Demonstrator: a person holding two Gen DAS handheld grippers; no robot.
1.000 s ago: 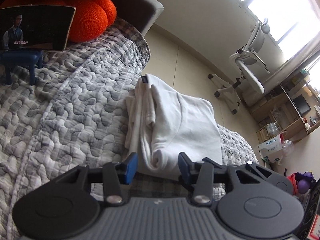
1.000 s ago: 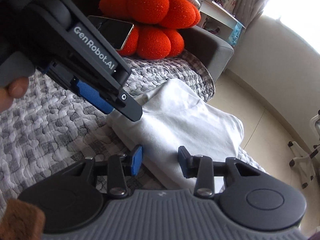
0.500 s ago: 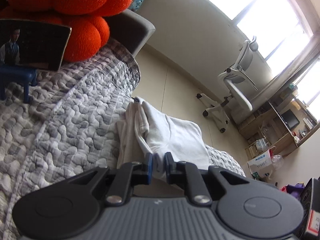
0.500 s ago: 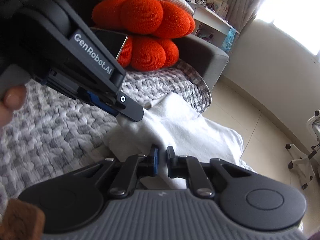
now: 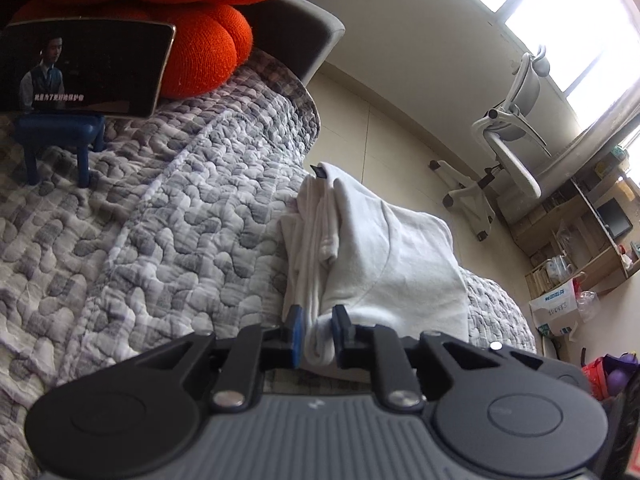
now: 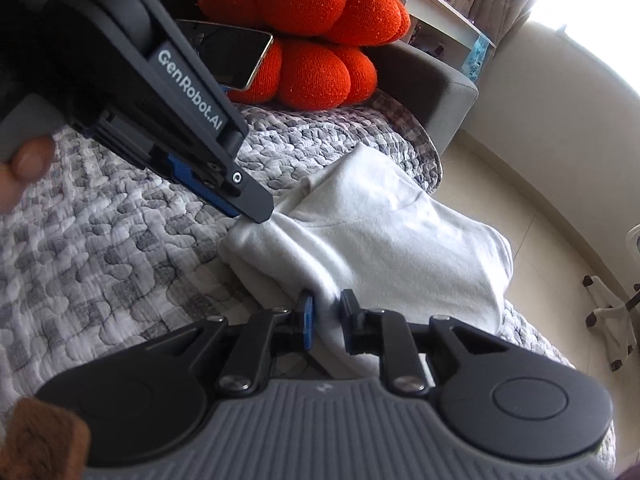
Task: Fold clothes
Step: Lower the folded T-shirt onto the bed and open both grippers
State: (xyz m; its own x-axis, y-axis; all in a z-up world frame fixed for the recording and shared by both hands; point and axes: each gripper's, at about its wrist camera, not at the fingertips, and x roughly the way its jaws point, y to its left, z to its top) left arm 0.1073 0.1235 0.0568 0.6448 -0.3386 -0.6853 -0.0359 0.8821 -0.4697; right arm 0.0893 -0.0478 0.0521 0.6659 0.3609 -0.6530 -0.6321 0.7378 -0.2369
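Quilted bed (image 5: 168, 216), both claws narrowed onto white garment (image 5: 384, 256) since earlier

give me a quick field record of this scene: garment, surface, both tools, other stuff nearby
garment: white folded garment, several layers stacked, lying near the bed's edge
surface: grey patterned quilt over the bed
left tool: pads closed on the garment's near edge, a roll of white cloth pinched between them
right tool: white cloth between its pads; jaws have just been opening a little
behind: orange pumpkin cushion; phone playing a video on a blue stand
floor side: white office chair
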